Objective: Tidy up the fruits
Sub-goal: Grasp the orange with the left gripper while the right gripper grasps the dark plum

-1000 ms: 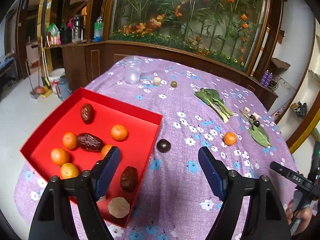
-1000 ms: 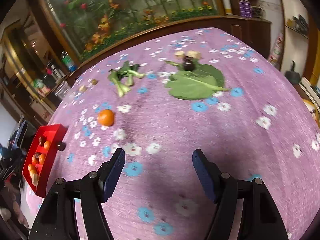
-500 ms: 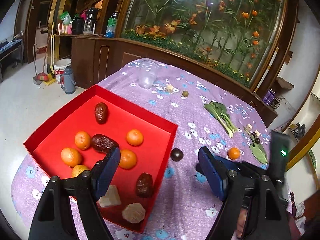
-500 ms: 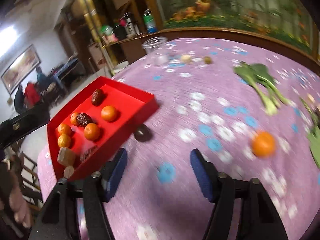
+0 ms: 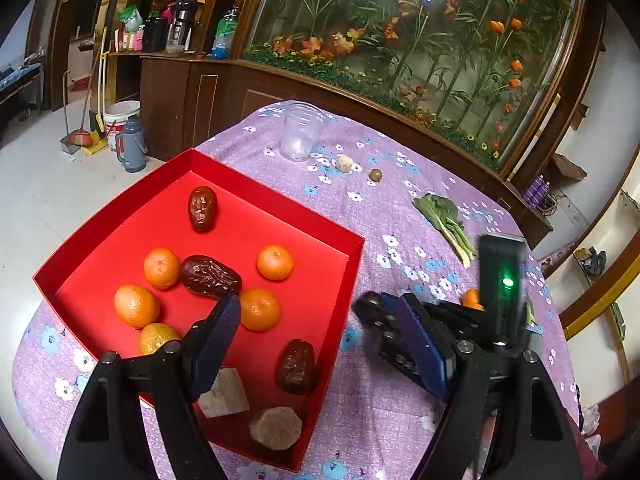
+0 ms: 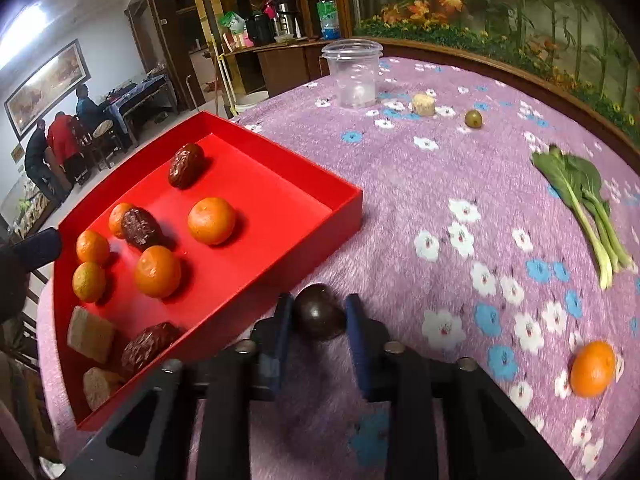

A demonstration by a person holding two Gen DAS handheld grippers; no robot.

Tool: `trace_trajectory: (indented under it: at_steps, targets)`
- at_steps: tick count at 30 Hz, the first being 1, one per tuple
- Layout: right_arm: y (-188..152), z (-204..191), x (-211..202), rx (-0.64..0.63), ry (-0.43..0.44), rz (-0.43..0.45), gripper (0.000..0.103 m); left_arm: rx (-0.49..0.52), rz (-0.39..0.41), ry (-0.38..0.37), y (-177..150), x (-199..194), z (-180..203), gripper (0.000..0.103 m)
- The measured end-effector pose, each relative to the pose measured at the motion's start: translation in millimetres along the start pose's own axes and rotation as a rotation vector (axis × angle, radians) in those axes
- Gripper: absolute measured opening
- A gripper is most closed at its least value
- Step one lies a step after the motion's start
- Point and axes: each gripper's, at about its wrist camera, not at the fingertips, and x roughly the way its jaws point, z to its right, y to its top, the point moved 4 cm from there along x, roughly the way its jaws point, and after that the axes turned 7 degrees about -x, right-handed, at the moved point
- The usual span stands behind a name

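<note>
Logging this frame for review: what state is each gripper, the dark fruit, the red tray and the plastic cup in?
right gripper: shut on dark round fruit, fingers just closed
left gripper: open, empty, above red tray's near corner
red tray: holding oranges, dates, pale chunks
plastic cup: upright, nearly empty

Glossy red cardboard tray (image 6: 280,184); purple worktop cloth with white and blue flowers (image 6: 460,184); dark brown round fruit (image 6: 319,311) between blue-padded right tongs (image 6: 318,320).

Dark round fruit (image 6: 318,316), perhaps a passionfruit, on cloth beside red tray (image 6: 344,204).
</note>
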Motion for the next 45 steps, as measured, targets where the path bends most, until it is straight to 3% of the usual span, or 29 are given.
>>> trace_trajectory:
  at_steps: [4, 8, 11, 12, 20, 25, 31, 38, 45]
  targets:
    - [-22, 19, -40, 0.062, -0.025, 0.016, 0.028, 0.026, 0.002, -0.018, -1, -4, 9, 0.079]
    - [-68, 62, -97, 0.184, -0.101, 0.046, 0.030, 0.052, -0.027, -0.047, -10, 4, 24, 0.079]
    - [-101, 103, -126, 0.313, -0.141, 0.070, 0.044, 0.068, -0.070, -0.078, -21, 13, 40, 0.079]
    - [-108, 111, -133, 0.339, -0.153, 0.081, 0.050, 0.078, -0.081, -0.085, -25, 14, 46, 0.079]
    - [-138, 155, -158, 0.463, -0.170, 0.149, 0.050, 0.146, -0.094, -0.071, -37, 12, 75, 0.079]
    - [-149, 169, -170, 0.543, -0.138, 0.218, 0.050, 0.142, -0.156, -0.099, -44, 26, 89, 0.079]
    - [-142, 152, -163, 0.468, -0.062, 0.224, 0.051, 0.171, -0.198, -0.124, -45, 52, 120, 0.079]
    - [-130, 136, -139, 0.390, -0.056, 0.156, 0.051, 0.276, -0.248, -0.181, -42, 103, 175, 0.079]
    - [-132, 131, -130, 0.355, -0.065, 0.120, 0.051, 0.407, -0.268, -0.167, -56, 145, 212, 0.069]
